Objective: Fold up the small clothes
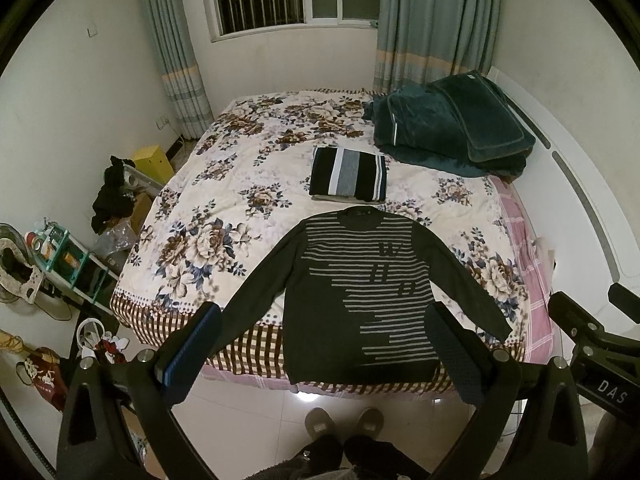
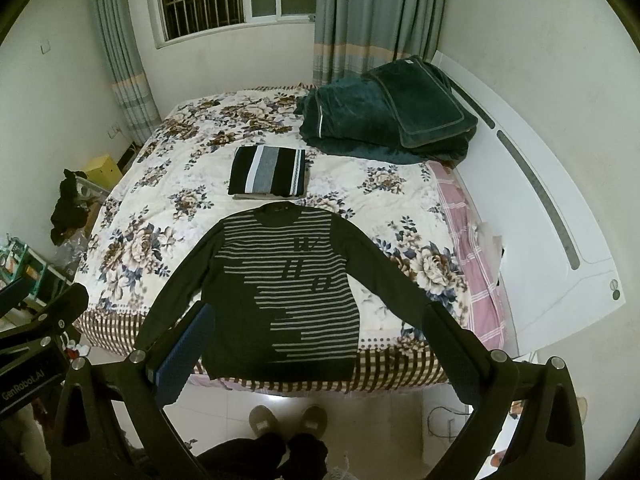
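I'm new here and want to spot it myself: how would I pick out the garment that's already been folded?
Start at the big bed with the floral quilt. Near its middle, just beyond the collar of the spread-out dark sweater, lies the folded garment. Unlike the plush teal blankets heaped behind it, it is a neat rectangle with broad black, white and grey stripes.

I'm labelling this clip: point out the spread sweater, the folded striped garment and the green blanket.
spread sweater (image 1: 352,292): left wrist view, striped chest.
folded striped garment (image 1: 349,174): left wrist view, grey middle band.
green blanket (image 2: 360,120): right wrist view, top of the pile.
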Motion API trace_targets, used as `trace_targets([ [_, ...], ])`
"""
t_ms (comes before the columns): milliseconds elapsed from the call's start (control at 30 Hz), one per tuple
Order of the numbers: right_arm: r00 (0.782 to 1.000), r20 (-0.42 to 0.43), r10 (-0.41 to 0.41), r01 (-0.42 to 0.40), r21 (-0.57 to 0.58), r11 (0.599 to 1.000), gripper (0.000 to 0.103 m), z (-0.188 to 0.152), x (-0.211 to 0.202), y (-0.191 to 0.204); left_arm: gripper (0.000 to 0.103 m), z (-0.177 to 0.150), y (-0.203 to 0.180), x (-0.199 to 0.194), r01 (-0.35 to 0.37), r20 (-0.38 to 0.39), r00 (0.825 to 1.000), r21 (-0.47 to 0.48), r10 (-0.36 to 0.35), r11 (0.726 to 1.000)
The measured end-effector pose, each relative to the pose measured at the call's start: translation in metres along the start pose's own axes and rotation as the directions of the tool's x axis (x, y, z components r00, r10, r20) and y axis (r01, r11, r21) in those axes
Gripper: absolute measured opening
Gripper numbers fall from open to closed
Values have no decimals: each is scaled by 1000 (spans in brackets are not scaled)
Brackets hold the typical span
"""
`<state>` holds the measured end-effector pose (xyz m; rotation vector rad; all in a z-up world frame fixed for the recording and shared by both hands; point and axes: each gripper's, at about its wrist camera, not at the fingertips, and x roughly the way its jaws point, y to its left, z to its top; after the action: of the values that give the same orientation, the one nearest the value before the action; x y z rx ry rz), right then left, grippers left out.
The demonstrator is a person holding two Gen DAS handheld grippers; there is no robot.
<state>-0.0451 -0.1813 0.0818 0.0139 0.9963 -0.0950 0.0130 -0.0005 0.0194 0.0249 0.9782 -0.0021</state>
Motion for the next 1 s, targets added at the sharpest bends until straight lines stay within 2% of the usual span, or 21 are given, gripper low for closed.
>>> trace_targets([
  [200,1000,1,1,-1,2,1000,103,0,0,-1,103,7,-2,-1,2,3,1000,-1,-2,1000],
  [333,1000,2,2,-2,2,1000,103,-1,0,0,103,27,-6,-7,5,2,1000,-1,-5,1000],
  [400,1000,3,3,-3,4,1000,103,-1,0,0,103,18,-6,-7,3,4,1000,0,-3,1000],
  [767,1000,4,7,-7,9,1000,103,-3,5,-2,103,22,-8,-6,7,5,1000,-2,-7,1000],
  [833,1000,-3,8,-8,22,1000,103,-2,5,0,103,29,-9,1,3,4,1000,-7,-3,1000],
  [900,1000,-14,17,-16,44,999,103,16,10,2,103,34,-7,15,-15,16,1000,-11,15,1000],
  [1000,999,-48,22,-16,114,993,103,23,32,-11,103,45,-6,55,-53,35,998,-19,54,998],
])
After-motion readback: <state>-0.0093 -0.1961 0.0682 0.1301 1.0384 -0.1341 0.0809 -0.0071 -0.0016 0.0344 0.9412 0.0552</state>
